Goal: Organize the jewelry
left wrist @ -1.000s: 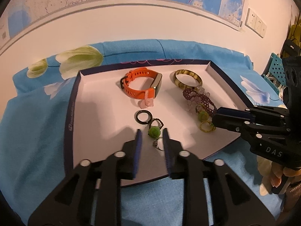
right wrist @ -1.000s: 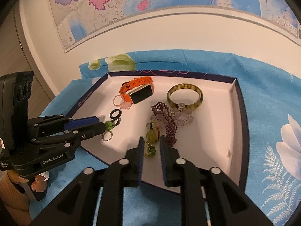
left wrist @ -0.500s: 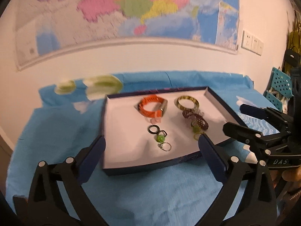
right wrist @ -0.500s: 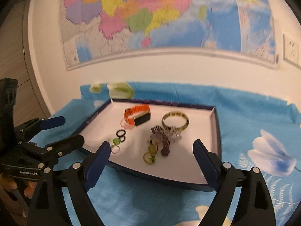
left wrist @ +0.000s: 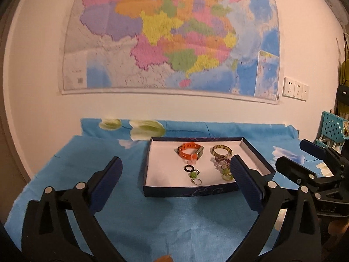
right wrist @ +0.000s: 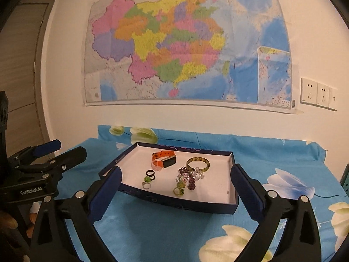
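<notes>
A dark blue tray (left wrist: 189,191) (right wrist: 178,200) with a white floor lies on the blue flowered cloth. In it lie an orange watch (left wrist: 189,150) (right wrist: 163,158), a mottled bangle (left wrist: 221,150) (right wrist: 198,163), a purple bead bracelet (left wrist: 220,162) (right wrist: 187,176), a black ring (left wrist: 188,168) (right wrist: 150,173) and green bead rings (left wrist: 193,175) (right wrist: 178,191). My left gripper (left wrist: 174,163) (right wrist: 68,149) stands wide open and empty, short of the tray's near wall. The jaws of my right gripper (right wrist: 176,171) (left wrist: 292,154) are opening, with nothing between them, and it hangs back from the tray too.
The cloth (left wrist: 152,218) covers the table up to a white wall with a large map (right wrist: 185,54) and sockets (right wrist: 316,96). A teal basket (left wrist: 331,126) hangs at the right. A door (right wrist: 21,65) stands at the left.
Both grippers went from nearly shut over the tray to wide open. They drew back and up, so the tray looks smaller and farther. The jewelry stayed in the tray.
</notes>
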A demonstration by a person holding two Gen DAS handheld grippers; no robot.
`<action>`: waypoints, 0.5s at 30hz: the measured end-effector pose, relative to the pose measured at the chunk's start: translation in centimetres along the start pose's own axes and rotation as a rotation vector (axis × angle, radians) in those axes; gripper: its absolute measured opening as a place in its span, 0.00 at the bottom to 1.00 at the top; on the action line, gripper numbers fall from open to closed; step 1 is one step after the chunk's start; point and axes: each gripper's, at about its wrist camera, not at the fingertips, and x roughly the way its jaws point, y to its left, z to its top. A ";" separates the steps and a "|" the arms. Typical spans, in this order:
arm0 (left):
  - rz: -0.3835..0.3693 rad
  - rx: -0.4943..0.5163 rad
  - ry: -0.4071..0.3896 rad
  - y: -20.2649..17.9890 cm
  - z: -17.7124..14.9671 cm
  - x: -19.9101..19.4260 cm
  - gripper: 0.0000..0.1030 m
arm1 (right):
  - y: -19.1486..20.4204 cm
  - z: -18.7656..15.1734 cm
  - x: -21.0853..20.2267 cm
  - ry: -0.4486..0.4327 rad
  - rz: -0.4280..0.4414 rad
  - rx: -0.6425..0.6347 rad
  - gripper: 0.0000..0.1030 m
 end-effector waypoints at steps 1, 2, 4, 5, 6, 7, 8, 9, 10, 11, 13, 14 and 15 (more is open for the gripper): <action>0.004 0.002 -0.006 -0.1 0.0 -0.3 0.95 | 0.1 0.0 -0.3 -0.005 -0.002 -0.002 0.94; 0.005 0.002 -0.014 -0.1 -0.1 -0.7 0.95 | 0.2 0.0 -0.6 -0.012 -0.005 -0.005 0.94; -0.001 -0.003 -0.021 -0.1 -0.2 -1.2 0.95 | 0.4 -0.1 -1.2 -0.024 -0.005 -0.005 0.94; -0.005 -0.006 -0.026 -0.1 -0.3 -1.5 0.95 | 0.5 -0.1 -1.4 -0.025 -0.004 -0.005 0.94; -0.006 -0.007 -0.032 -0.1 -0.4 -1.7 0.95 | 0.6 -0.1 -1.6 -0.028 -0.005 -0.005 0.94; -0.008 -0.005 -0.035 -0.1 -0.4 -1.8 0.95 | 0.6 -0.1 -1.7 -0.029 -0.005 -0.006 0.94; -0.004 -0.002 -0.038 -0.2 -0.4 -1.9 0.95 | 0.7 -0.1 -1.8 -0.029 -0.006 -0.007 0.94; -0.003 -0.002 -0.043 -0.2 -0.4 -2.1 0.95 | 0.7 -0.2 -1.9 -0.030 -0.008 -0.006 0.94; -0.005 0.000 -0.045 -0.3 -0.4 -2.2 0.95 | 0.7 -0.2 -2.0 -0.031 -0.009 -0.006 0.94; -0.004 0.001 -0.047 -0.3 -0.4 -2.3 0.95 | 0.7 -0.2 -2.0 -0.028 -0.008 -0.005 0.94; -0.002 0.002 -0.049 -0.4 -0.5 -2.4 0.95 | 0.8 -0.3 -2.1 -0.029 -0.011 -0.002 0.94; -0.004 0.002 -0.047 -0.4 -0.5 -2.4 0.95 | 0.7 -0.3 -2.0 -0.026 -0.009 0.000 0.94; -0.002 0.002 -0.047 -0.3 -0.5 -2.4 0.95 | 0.7 -0.4 -2.0 -0.026 -0.010 0.001 0.94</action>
